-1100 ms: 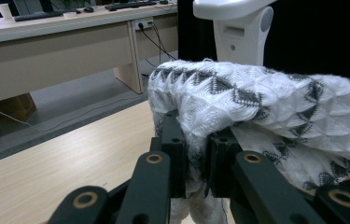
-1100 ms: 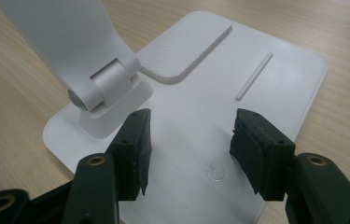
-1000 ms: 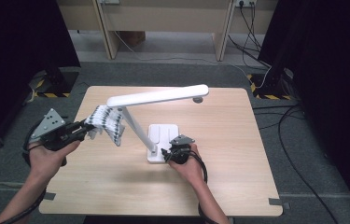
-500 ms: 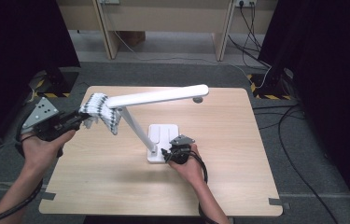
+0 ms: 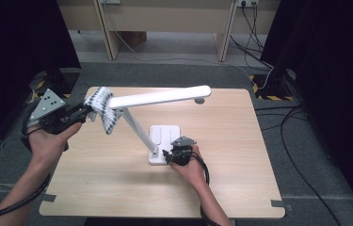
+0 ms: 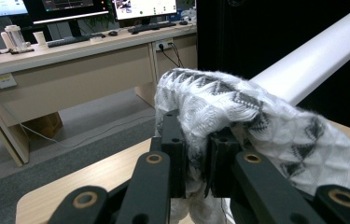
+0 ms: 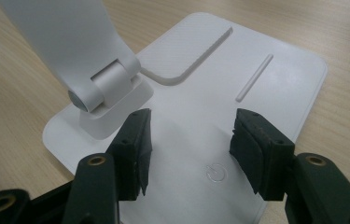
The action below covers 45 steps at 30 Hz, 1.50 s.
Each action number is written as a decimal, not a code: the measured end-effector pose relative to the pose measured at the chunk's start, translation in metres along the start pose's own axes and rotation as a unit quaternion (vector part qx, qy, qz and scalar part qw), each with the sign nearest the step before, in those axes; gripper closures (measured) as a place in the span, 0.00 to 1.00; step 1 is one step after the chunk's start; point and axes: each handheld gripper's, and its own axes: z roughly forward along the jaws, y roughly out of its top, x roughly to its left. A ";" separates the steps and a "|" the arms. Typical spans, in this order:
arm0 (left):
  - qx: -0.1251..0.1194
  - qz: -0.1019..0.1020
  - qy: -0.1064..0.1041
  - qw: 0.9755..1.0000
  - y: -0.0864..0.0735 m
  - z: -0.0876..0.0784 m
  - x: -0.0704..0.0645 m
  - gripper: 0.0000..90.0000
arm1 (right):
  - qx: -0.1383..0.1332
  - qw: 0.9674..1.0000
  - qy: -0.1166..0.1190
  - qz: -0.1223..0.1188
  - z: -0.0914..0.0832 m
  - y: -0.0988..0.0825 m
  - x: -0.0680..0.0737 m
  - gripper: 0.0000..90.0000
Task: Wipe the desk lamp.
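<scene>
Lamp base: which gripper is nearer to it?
Right. The right gripper sits over the lamp base, jaws open above the power symbol. The left gripper is up at the lamp head's end, jaws shut on the patterned cloth.

From my seat, the lamp's long white bar [image 5: 160,97] spans the middle of the tabletop [image 5: 240,155], and its slanted stem [image 5: 139,129] and flat base [image 5: 162,141] block the centre. I see bare wood to the right and along the near edge. My left hand-held gripper [image 5: 82,112] has the cloth [image 5: 102,109] crowding against the bar's end
</scene>
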 end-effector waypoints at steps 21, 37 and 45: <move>-0.024 0.042 0.054 0.997 0.015 0.012 -0.018 0.89 | 0.000 1.000 0.001 0.000 0.001 0.001 0.000 0.53; -0.037 0.056 0.047 0.997 0.021 0.016 -0.027 0.88 | 0.000 1.000 0.002 -0.001 0.002 0.001 0.001 0.54; -0.038 0.068 0.038 0.996 0.023 0.018 -0.029 0.88 | 0.001 1.000 0.003 -0.003 0.002 0.002 0.000 0.54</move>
